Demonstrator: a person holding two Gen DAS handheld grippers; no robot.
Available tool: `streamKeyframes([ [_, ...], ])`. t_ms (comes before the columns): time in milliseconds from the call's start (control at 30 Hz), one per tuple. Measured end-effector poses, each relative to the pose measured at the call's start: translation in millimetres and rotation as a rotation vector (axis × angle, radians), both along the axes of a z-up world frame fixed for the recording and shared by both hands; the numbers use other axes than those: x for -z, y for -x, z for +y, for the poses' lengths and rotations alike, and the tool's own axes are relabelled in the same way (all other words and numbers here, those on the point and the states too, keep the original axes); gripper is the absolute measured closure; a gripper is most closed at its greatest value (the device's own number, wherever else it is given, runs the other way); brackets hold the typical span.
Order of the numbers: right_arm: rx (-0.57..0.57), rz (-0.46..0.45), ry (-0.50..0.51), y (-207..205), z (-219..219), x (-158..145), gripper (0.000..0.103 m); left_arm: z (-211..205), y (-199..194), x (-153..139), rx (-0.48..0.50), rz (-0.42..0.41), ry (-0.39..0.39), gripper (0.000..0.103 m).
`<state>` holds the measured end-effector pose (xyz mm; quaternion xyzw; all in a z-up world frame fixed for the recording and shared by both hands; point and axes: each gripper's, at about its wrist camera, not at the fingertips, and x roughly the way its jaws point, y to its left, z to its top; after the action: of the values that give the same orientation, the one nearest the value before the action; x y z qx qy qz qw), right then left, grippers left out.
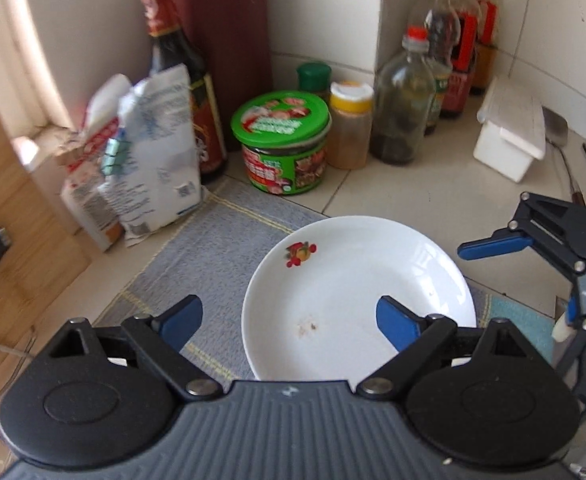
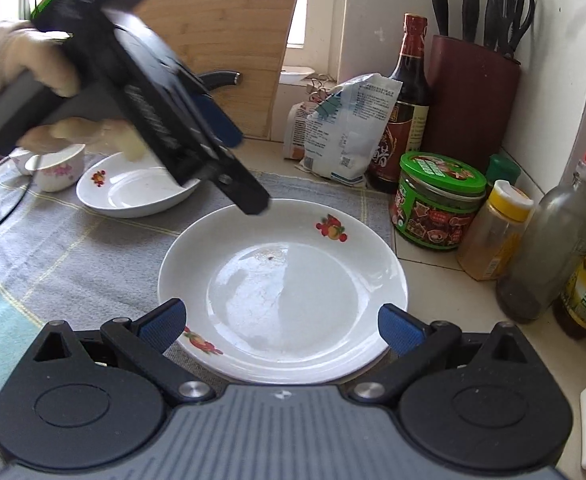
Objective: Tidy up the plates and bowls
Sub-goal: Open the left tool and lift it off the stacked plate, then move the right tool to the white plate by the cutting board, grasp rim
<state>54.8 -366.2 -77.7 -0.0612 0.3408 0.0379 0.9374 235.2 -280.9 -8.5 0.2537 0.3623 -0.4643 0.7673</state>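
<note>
White plate (image 2: 283,292) w/ fruit print sits flat on the grey mat (image 2: 73,248), close to the jars at the counter's back. Left gripper (image 1: 289,320) hangs above it, jaws spread wide, nothing between the blue pads (image 1: 397,326), no contact w/ the plate; in the right-wrist view it comes in tilted from upper left, gloved hand (image 2: 25,68) around its body, tip over the plate's far rim. Right gripper (image 2: 281,326) also released, pads either side of the plate's near edge but apart from it, as far as can be seen. 2nd plate (image 2: 133,192) lies further left on the mat, partly behind the left gripper; small floral bowl (image 2: 59,168) just beside it, more bowls at the left edge, cut off. Green-lid tub (image 1: 281,144), yellow-cap spice jar (image 1: 351,124), bottles and knife block (image 2: 469,100) along the tiled wall.
</note>
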Motion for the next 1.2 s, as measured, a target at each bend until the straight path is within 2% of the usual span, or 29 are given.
streamKeyframes([
  [200, 0.048, 0.015, 0.046, -5.3, 10.4, -2.7, 0.000, 33.3, 25.9, -17.0, -0.116, -0.059, 0.108, 0.006],
  [400, 0.065, 0.020, 0.027, -10.3, 12.9, -6.6, 0.000, 70.9, 50.9, -24.7, -0.313, -0.098, 0.166, 0.005],
  [533, 0.045, 0.021, -0.002, -16.4, 13.7, -7.1, 0.000, 100.4, 63.4, -17.9, -0.474, -0.137, 0.156, 0.003],
  [667, 0.014, 0.039, -0.016, -28.0, 19.8, -7.3, 0.000, 126.4, 67.0, -0.7, -0.582, -0.159, 0.099, 0.003],
  [767, -0.013, 0.050, -0.020, -39.7, 28.3, -8.6, 0.000, 141.7, 64.5, 14.0, -0.629, -0.175, 0.043, 0.003],
  [867, -0.032, 0.070, -0.041, -54.6, 37.4, -9.9, 0.000, 153.0, 57.5, 31.6, -0.651, -0.147, -0.013, 0.003],
  [1200, -0.054, 0.184, -0.130, -108.7, 71.3, -19.9, 0.000, 170.6, 37.9, 73.3, -0.605, -0.114, -0.024, 0.003],
])
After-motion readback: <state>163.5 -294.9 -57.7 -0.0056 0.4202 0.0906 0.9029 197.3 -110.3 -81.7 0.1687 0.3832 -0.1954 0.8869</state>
